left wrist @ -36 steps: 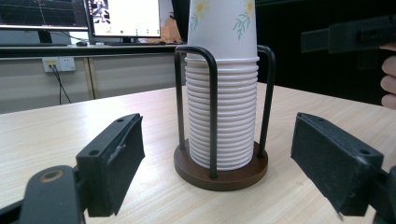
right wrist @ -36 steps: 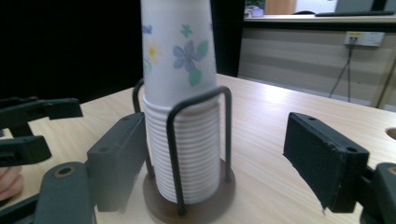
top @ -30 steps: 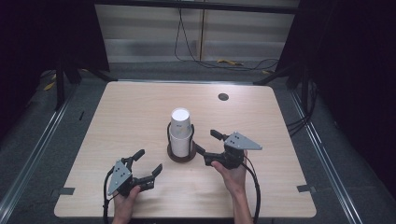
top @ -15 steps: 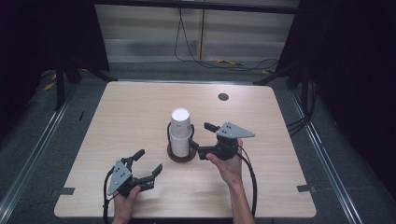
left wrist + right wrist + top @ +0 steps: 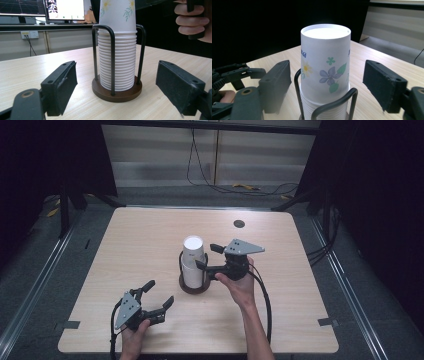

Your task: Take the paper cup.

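Observation:
A stack of upside-down white paper cups (image 5: 192, 260) with flower prints stands in a black wire holder on a round dark wooden base (image 5: 194, 287) at mid-table. My right gripper (image 5: 209, 257) is level with the upper cups from the right. In the right gripper view the top cup (image 5: 325, 62) sits between the pads (image 5: 279, 82), with a gap on both sides. These jaws have just been closing and the gripper (image 5: 327, 75) is open. My left gripper (image 5: 159, 293) rests open near the front left, pointing at the stack (image 5: 117, 62), well short of it.
A small dark round hole (image 5: 239, 224) sits in the tabletop at the back right. The holder's wire loops (image 5: 111, 57) rise around the lower cups. The right hand (image 5: 190, 22) hangs above and right of the stack. Bare wood lies on all sides.
My right gripper has risen from near the holder's base to the level of the upper cups and moved in closer to the stack. The left gripper has stayed put.

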### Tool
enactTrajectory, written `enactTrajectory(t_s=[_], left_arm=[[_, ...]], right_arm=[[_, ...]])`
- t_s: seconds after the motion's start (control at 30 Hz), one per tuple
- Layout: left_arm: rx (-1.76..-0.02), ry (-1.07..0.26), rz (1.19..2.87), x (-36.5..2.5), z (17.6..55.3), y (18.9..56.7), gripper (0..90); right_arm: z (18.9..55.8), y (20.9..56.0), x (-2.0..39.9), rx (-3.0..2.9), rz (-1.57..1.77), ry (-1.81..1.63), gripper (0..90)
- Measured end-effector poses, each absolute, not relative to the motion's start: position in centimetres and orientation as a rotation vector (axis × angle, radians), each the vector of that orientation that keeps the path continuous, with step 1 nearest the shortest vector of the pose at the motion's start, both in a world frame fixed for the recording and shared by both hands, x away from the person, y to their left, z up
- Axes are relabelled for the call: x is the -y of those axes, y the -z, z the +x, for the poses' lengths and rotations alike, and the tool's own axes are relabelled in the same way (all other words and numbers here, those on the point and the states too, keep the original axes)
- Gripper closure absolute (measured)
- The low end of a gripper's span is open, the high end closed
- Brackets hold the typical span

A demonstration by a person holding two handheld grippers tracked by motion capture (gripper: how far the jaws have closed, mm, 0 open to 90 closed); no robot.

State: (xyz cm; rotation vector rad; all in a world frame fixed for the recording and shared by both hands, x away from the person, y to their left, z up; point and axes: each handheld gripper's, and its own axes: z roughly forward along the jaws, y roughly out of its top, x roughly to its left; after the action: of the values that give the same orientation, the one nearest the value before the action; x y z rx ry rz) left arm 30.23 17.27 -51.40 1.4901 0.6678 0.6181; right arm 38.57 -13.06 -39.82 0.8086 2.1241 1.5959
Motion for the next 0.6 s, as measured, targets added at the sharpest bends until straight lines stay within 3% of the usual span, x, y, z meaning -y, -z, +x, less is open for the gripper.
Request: enactTrajectory(t_s=[0.6], left_arm=[[-0.669, -0.61, 1.483, -17.2, 30.3, 51.4, 17.1]], right_arm=[[41.0, 39.0, 11.3, -2.217, 0.796, -1.589, 21.9]])
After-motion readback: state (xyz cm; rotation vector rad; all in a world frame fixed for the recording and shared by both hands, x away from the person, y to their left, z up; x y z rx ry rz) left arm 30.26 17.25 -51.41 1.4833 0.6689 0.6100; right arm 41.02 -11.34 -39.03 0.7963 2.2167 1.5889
